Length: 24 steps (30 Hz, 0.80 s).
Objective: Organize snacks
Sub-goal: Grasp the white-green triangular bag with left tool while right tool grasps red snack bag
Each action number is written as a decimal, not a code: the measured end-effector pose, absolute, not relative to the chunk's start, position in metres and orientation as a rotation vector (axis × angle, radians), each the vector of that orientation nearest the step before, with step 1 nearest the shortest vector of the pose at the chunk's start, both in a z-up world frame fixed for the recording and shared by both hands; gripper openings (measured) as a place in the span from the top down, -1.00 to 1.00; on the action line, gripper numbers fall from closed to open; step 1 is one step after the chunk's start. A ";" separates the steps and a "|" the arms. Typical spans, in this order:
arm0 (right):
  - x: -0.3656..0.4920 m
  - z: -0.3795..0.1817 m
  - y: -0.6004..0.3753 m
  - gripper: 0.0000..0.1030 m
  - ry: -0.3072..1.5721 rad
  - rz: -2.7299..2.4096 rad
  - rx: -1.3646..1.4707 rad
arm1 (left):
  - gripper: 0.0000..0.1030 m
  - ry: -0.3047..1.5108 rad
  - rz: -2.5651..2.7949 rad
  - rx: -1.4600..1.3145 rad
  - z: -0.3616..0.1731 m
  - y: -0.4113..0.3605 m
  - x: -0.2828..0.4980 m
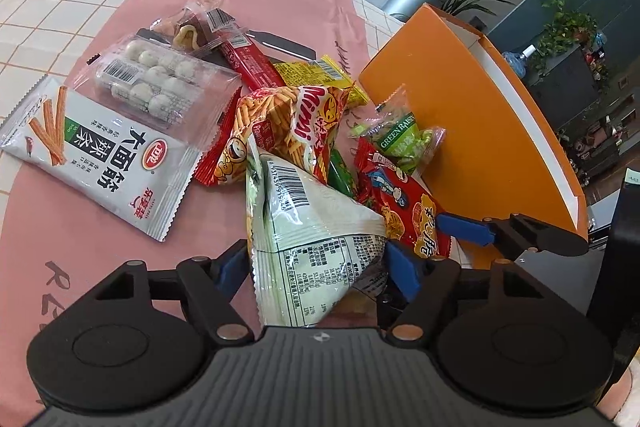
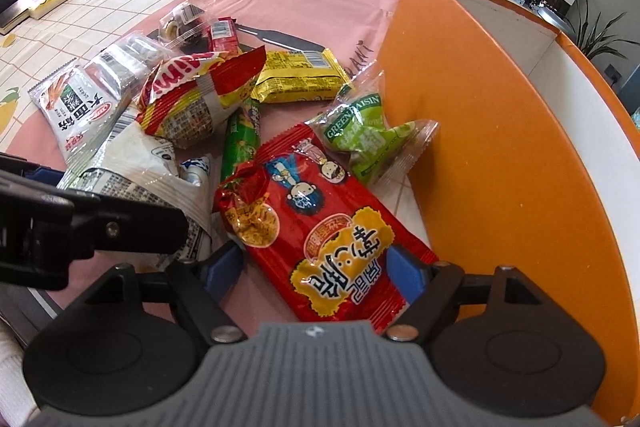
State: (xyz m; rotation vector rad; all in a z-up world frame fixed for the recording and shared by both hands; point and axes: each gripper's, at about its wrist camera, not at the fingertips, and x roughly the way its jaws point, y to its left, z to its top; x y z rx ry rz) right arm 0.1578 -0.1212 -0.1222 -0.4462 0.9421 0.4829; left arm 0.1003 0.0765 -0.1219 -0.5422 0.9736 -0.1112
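A heap of snack packets lies on a pink mat [image 1: 100, 247] beside an open orange box [image 1: 460, 131] [image 2: 500, 167]. My left gripper [image 1: 316, 267] has both blue pads against the sides of a puffy white packet [image 1: 316, 227], barcode side up. My right gripper [image 2: 316, 267] holds a flat red packet with yellow lettering [image 2: 320, 227] by its two long edges, right next to the box wall. In the left wrist view one of the right gripper's blue fingers [image 1: 464, 229] shows over that red packet [image 1: 400, 211]. The left gripper's black body [image 2: 100, 227] fills the left of the right wrist view.
Around the held packets lie a green raisin bag [image 2: 368, 135], a Mimi chips bag [image 1: 288, 123], a yellow packet [image 2: 298, 77], a green tube [image 2: 240, 143], a white spicy-strip packet [image 1: 108, 155] and a clear tray of round sweets [image 1: 156, 83]. A checked tablecloth [image 1: 48, 19] lies beyond.
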 end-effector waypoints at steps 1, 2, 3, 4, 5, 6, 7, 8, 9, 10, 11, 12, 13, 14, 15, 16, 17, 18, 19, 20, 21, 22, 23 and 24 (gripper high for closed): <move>0.156 -0.122 -0.121 -0.36 0.934 0.481 -0.456 | -0.53 0.973 -0.103 -0.537 -0.121 0.076 0.100; 0.154 -0.121 -0.120 -0.34 0.926 0.481 -0.465 | -0.51 0.971 -0.095 -0.531 -0.120 0.076 0.099; 0.152 -0.121 -0.119 -0.30 0.916 0.481 -0.477 | -0.48 0.968 -0.092 -0.527 -0.120 0.076 0.098; 0.150 -0.120 -0.118 -0.26 0.907 0.481 -0.486 | -0.44 0.964 -0.091 -0.525 -0.119 0.076 0.096; 0.148 -0.120 -0.118 -0.24 0.897 0.478 -0.496 | -0.42 0.960 -0.091 -0.524 -0.118 0.077 0.095; 0.147 -0.119 -0.117 -0.19 0.890 0.475 -0.502 | -0.38 0.959 -0.090 -0.523 -0.117 0.076 0.094; 0.146 -0.119 -0.118 -0.07 0.883 0.472 -0.505 | -0.36 0.959 -0.090 -0.522 -0.115 0.076 0.093; 0.145 -0.118 -0.118 -0.04 0.877 0.468 -0.507 | -0.34 0.957 -0.088 -0.521 -0.114 0.077 0.091; 0.144 -0.117 -0.118 -0.04 0.873 0.468 -0.510 | -0.32 0.953 -0.082 -0.520 -0.112 0.077 0.090; 0.143 -0.116 -0.118 -0.01 0.866 0.469 -0.515 | -0.30 0.949 -0.074 -0.517 -0.110 0.078 0.088; 0.140 -0.115 -0.117 0.02 0.855 0.469 -0.523 | -0.29 0.945 -0.069 -0.514 -0.108 0.077 0.087; 0.138 -0.114 -0.117 0.12 0.837 0.466 -0.533 | -0.28 0.942 -0.070 -0.515 -0.107 0.077 0.086; 0.134 -0.112 -0.116 0.18 0.813 0.465 -0.546 | -0.27 0.941 -0.072 -0.515 -0.105 0.077 0.084; 0.130 -0.110 -0.115 0.24 0.787 0.464 -0.559 | -0.27 0.937 -0.072 -0.513 -0.103 0.077 0.083; 0.126 -0.108 -0.114 0.34 0.765 0.462 -0.571 | -0.26 0.933 -0.071 -0.509 -0.101 0.076 0.081; 0.123 -0.107 -0.113 0.43 0.749 0.457 -0.583 | -0.26 0.931 -0.070 -0.504 -0.099 0.075 0.079; 0.121 -0.105 -0.113 0.44 0.738 0.454 -0.590 | -0.26 0.927 -0.070 -0.501 -0.097 0.075 0.077; 0.120 -0.103 -0.113 0.46 0.733 0.449 -0.589 | -0.26 0.921 -0.071 -0.498 -0.094 0.075 0.075; 0.119 -0.101 -0.114 0.46 0.731 0.446 -0.580 | -0.26 0.916 -0.070 -0.495 -0.092 0.075 0.073; 0.118 -0.097 -0.116 0.48 0.733 0.445 -0.566 | -0.26 0.911 -0.067 -0.490 -0.089 0.075 0.071; 0.117 -0.092 -0.118 0.50 0.733 0.443 -0.551 | -0.26 0.904 -0.060 -0.480 -0.087 0.075 0.070; 0.116 -0.088 -0.120 0.52 0.734 0.441 -0.536 | -0.25 0.898 -0.055 -0.473 -0.085 0.075 0.068; 0.115 -0.083 -0.123 0.53 0.738 0.440 -0.518 | -0.25 0.893 -0.050 -0.469 -0.083 0.076 0.066; 0.114 -0.078 -0.127 0.54 0.744 0.440 -0.498 | -0.25 0.891 -0.046 -0.469 -0.082 0.077 0.064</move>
